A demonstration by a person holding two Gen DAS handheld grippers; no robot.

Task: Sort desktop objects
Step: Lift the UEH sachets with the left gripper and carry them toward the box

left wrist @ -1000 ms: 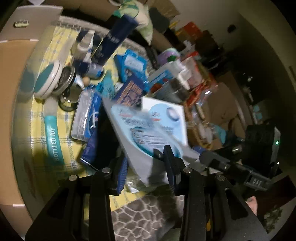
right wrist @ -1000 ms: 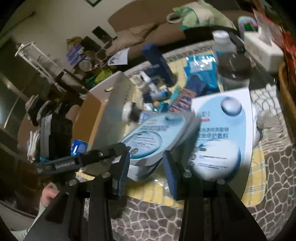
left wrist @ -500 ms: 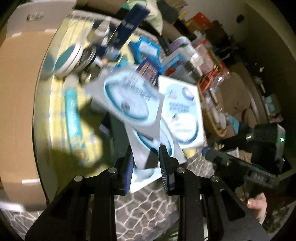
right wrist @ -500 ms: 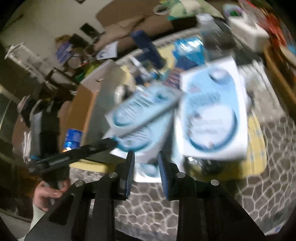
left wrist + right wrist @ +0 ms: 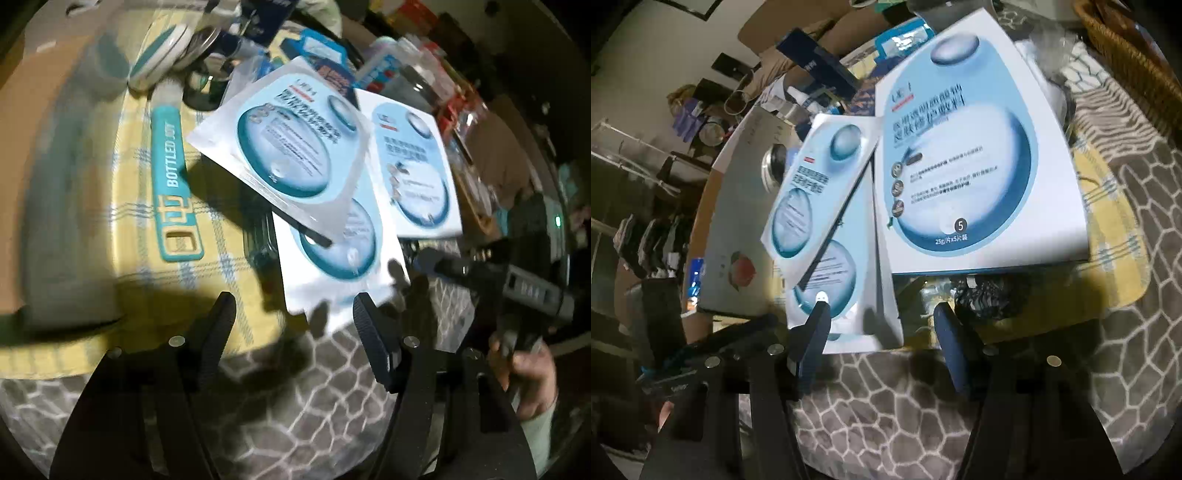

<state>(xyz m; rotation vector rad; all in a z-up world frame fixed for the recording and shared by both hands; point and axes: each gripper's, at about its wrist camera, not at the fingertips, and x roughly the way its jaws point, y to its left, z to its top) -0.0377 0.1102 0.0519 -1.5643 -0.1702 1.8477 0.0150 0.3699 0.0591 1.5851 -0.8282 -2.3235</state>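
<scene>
Two white-and-blue mask sachets lie overlapped on the yellow checked cloth, the upper sachet tilted across the lower sachet. A matching mask box lies just to their right. My left gripper hovers at the lower sachet's near edge. Its jaws are opening and the pads touch nothing. In the right wrist view my right gripper is also opening. The lower sachet's near corner sits between its fingers, unpressed. The upper sachet and the box lie beyond it.
A teal "BOTTLED JOY" strap lies left of the sachets, beside a cardboard box. A round teal case, bottles and a dark blue tube crowd the far side. A wicker basket stands at the right. A grey patterned cover spans the near edge.
Both grippers came down toward the table and their jaws spread wide, letting go of the sachets. The sachets now lie on the cloth next to the box.
</scene>
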